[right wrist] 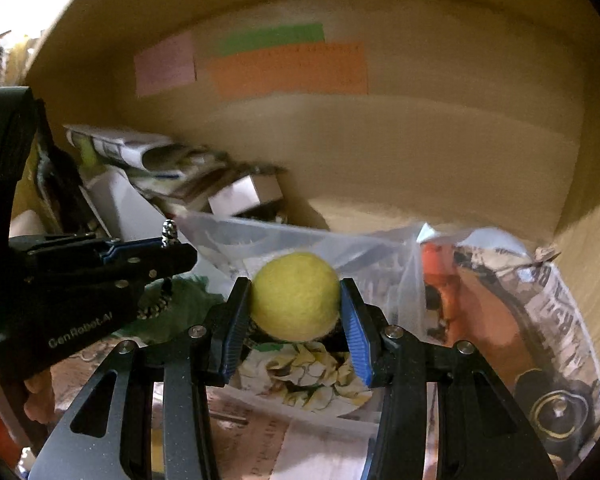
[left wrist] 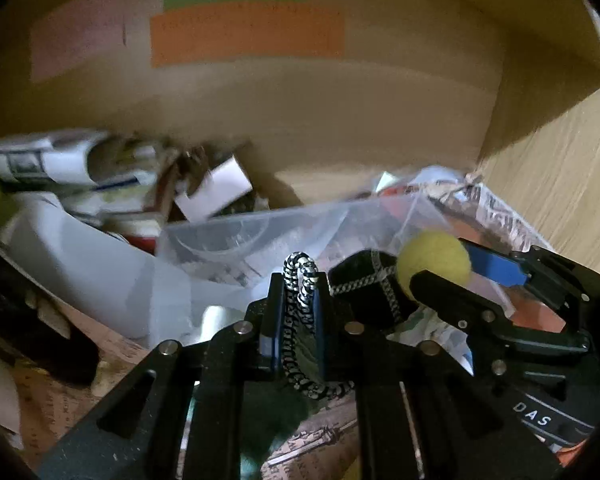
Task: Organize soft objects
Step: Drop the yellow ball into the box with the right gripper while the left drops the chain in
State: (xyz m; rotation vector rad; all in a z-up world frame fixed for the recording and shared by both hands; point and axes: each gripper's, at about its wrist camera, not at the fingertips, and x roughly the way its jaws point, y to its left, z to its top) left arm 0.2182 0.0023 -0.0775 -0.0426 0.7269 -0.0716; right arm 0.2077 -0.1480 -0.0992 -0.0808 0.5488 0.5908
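Observation:
My left gripper (left wrist: pixel 296 280) is shut on a black-and-white braided cord (left wrist: pixel 300 312) that loops over its tips and trails down to a dark green fuzzy thing (left wrist: pixel 276 408). My right gripper (right wrist: pixel 296 292) is shut on a yellow felt ball (right wrist: pixel 295 295). In the left wrist view the ball (left wrist: pixel 434 258) and right gripper (left wrist: pixel 452 276) sit just right of my left gripper, beside a black box with a cord band (left wrist: pixel 364 284). In the right wrist view the left gripper (right wrist: pixel 172 250) is at left, cord tip (right wrist: pixel 169 232) poking up.
A cardboard box wall (left wrist: pixel 300 100) with pink, green and orange labels stands ahead. Clutter fills the box: a clear plastic bag (right wrist: pixel 300 240), rolled newspaper (left wrist: pixel 40 160), a small white box (left wrist: pixel 216 188), crumpled newsprint (right wrist: pixel 540 320) and a printed paper (right wrist: pixel 308 376).

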